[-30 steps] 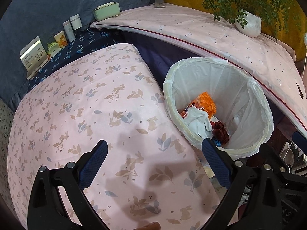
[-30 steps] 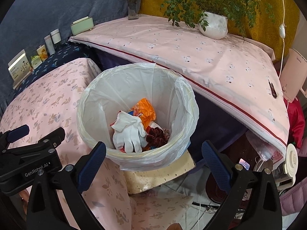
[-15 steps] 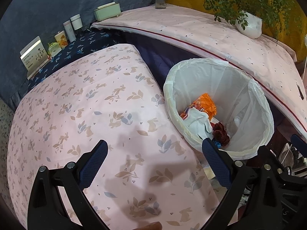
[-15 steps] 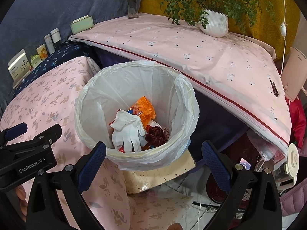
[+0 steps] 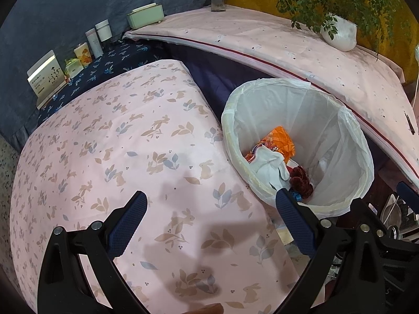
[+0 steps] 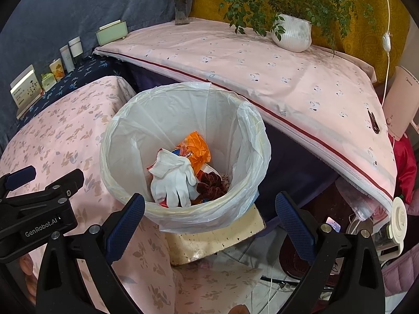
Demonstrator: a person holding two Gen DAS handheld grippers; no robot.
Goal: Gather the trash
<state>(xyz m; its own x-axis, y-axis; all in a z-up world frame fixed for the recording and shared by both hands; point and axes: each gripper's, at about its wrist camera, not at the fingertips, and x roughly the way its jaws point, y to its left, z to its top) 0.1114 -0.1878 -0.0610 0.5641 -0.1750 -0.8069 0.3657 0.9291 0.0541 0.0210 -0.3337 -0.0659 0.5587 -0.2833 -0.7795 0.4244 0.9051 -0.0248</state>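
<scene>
Both grippers are spread wide with nothing between the blue pads. The left gripper hangs at the bottom of its frame over a pink bunny-print cloth, and the right gripper sits low in its own view, just in front of the bin. The left tool's black body also pokes into the right view at lower left.

Right past the right gripper's fingers is the trash bin, centre of frame, lined with a white bag, standing on a speckled cream board. The trash is all inside at the bottom: a white glove on top, an orange wrapper behind it, and a dark red crumpled thing to the glove's right. In the left view the same bin sits right of centre, beside the edge of the bunny cloth.

Further back, a second pink-covered table with a red stripe runs across the upper half. On it stand a white plant pot at upper right, a flower vase at top centre and a pale green box at its left end. Along the upper left there's a row of small bottles and cartons on a navy cloth.
</scene>
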